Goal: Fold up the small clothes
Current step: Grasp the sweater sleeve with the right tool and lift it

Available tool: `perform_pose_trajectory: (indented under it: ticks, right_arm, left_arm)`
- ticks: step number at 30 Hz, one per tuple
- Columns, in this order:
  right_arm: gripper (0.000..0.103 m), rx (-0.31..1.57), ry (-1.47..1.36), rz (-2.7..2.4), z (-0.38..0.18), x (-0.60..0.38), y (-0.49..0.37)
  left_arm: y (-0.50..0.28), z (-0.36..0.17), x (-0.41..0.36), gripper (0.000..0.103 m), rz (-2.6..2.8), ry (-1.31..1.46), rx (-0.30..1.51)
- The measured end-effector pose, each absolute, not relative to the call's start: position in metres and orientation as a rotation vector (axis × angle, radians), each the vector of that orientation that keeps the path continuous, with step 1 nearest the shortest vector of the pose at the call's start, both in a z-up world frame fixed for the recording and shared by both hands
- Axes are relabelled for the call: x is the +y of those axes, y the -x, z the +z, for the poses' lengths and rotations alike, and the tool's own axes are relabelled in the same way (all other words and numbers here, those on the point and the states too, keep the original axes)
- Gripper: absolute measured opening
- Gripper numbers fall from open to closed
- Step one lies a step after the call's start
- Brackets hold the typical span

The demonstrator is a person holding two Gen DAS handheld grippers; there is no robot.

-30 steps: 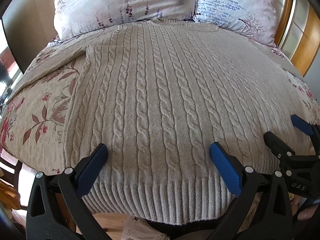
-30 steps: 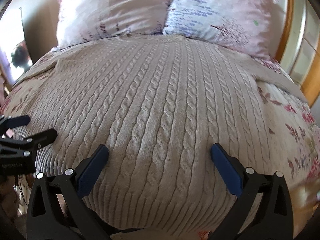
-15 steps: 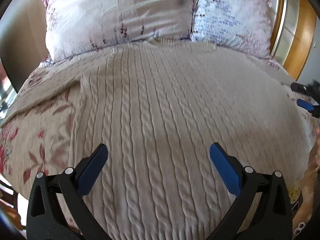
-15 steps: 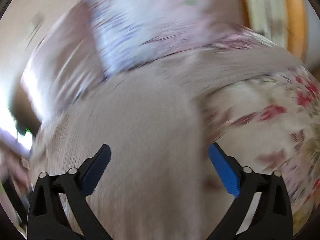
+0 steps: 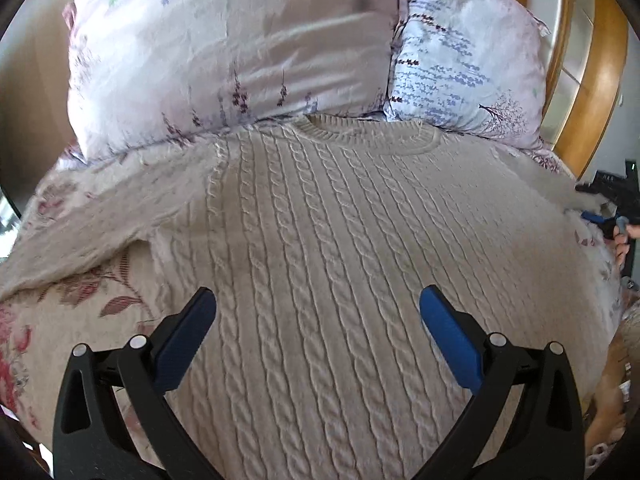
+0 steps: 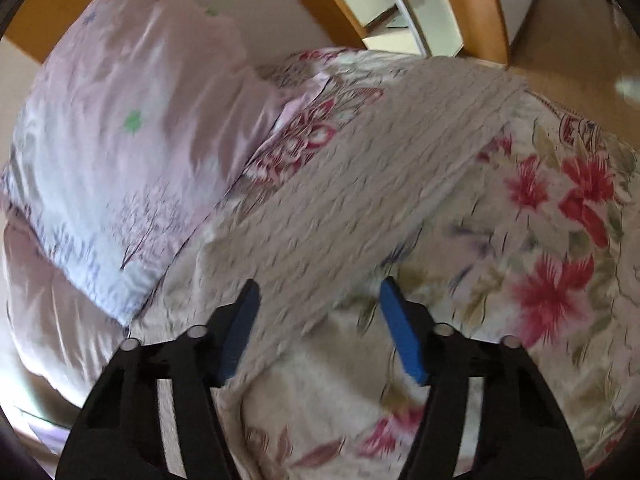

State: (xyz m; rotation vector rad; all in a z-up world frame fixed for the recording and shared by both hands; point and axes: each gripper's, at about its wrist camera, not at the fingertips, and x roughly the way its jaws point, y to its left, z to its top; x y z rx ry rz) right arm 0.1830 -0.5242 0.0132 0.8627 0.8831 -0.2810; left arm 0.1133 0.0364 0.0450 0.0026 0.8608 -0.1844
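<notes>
Left tongs [image 5: 318, 312]: wide apart, empty, over the near body of the sweater [image 5: 340, 248].
Right tongs [image 6: 316, 312]: partly open, straddling the right sleeve [image 6: 360, 184], not pinching it.
Sweater: flat on the bed [image 6: 560, 240], collar far, sleeves out to both sides.
Step, as I judge: close on the sleeve near the cuff, fold it inward, flat across the body.
Around: two pillows [image 5: 240, 52] touching the collar; wooden frame [image 5: 600, 80] far right.
In the way: nothing on the sweater.
</notes>
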Motion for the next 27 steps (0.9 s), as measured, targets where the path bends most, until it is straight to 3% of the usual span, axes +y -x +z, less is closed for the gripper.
perform_pose_trajectory:
  ticks: [4, 7, 10, 13, 21, 27]
  right_arm:
    - [0.042, 0.858, -0.893, -0.297, 0.009, -0.528, -0.188]
    - [0.037, 0.841, -0.897, -0.305, 0.007, -0.53, -0.187]
    - [0.019, 0.839, -0.893, -0.335, 0.005, -0.532, -0.185]
    - [0.011, 0.834, -0.877, -0.34, 0.003, -0.533, -0.185]
    - [0.009, 0.721, -0.64, -0.281, 0.054, -0.496, -0.199]
    - [0.008, 0.69, -0.511, 0.021, 0.088, -0.409, -0.214]
  left_arm:
    - [-0.124, 0.044, 0.044, 0.101, -0.255, 0.088, 0.851]
    - [-0.131, 0.044, 0.045, 0.101, -0.259, 0.097, 0.833]
    - [-0.137, 0.043, 0.046, 0.101, -0.268, 0.119, 0.836]
    - [-0.142, 0.042, 0.049, 0.101, -0.312, 0.161, 0.839]
    - [-0.148, 0.038, 0.056, 0.101, -0.349, 0.22, 0.832]
    - [-0.149, 0.038, 0.057, 0.101, -0.348, 0.239, 0.81]
